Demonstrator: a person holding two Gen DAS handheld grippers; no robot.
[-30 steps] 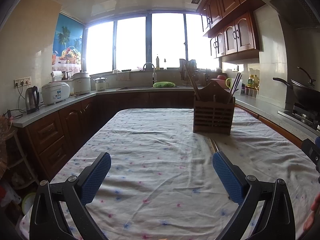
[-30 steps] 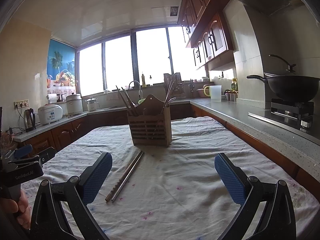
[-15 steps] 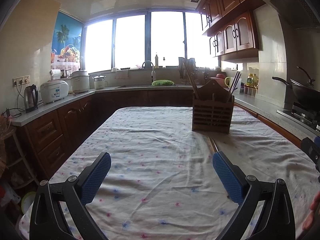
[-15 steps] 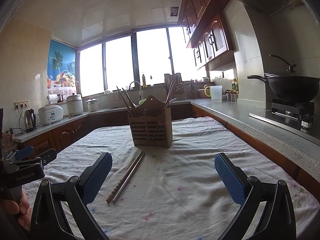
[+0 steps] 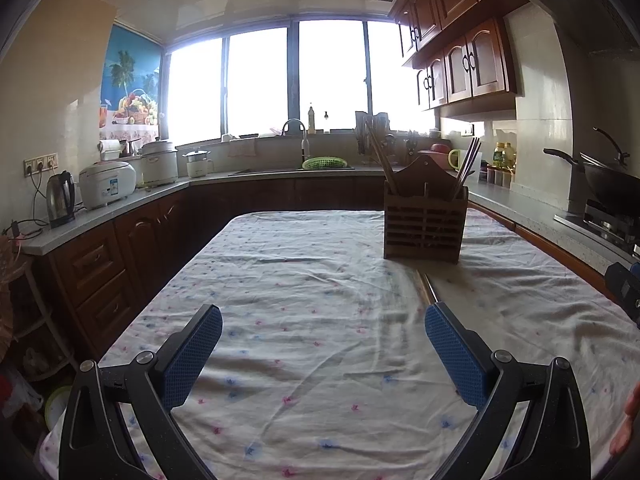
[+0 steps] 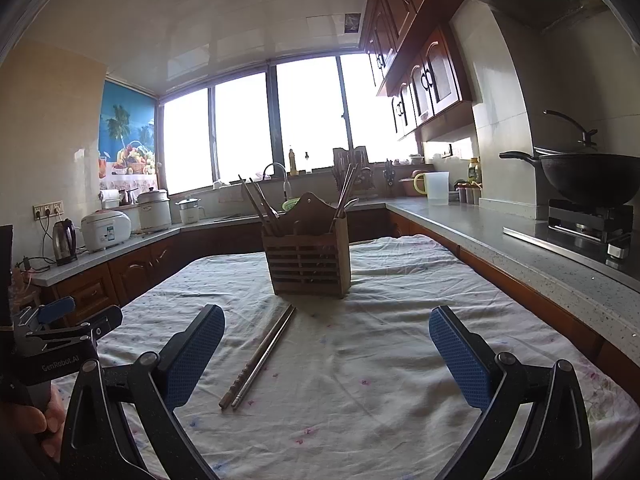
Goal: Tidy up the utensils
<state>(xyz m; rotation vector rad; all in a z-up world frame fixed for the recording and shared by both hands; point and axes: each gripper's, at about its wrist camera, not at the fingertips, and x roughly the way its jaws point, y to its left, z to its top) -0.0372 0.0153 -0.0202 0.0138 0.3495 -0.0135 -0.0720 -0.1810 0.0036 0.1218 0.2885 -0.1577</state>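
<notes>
A wooden slatted utensil holder stands on the cloth-covered table, with chopsticks leaning out of both sides; it also shows in the left wrist view. A pair of chopsticks lies flat on the cloth in front of it, one wooden and one metal; in the left wrist view only their far ends show behind my right pad. My right gripper is open and empty, the chopsticks lying just inside its left pad. My left gripper is open and empty over bare cloth, to the left of the chopsticks.
The floral tablecloth covers the table. A counter runs along the right with a black wok on a stove, and along the left with a rice cooker and kettle. The left gripper's body sits at the right view's left edge.
Both grippers have shifted only slightly; the holder and chopsticks appear a little nearer. Both stay open and empty.
</notes>
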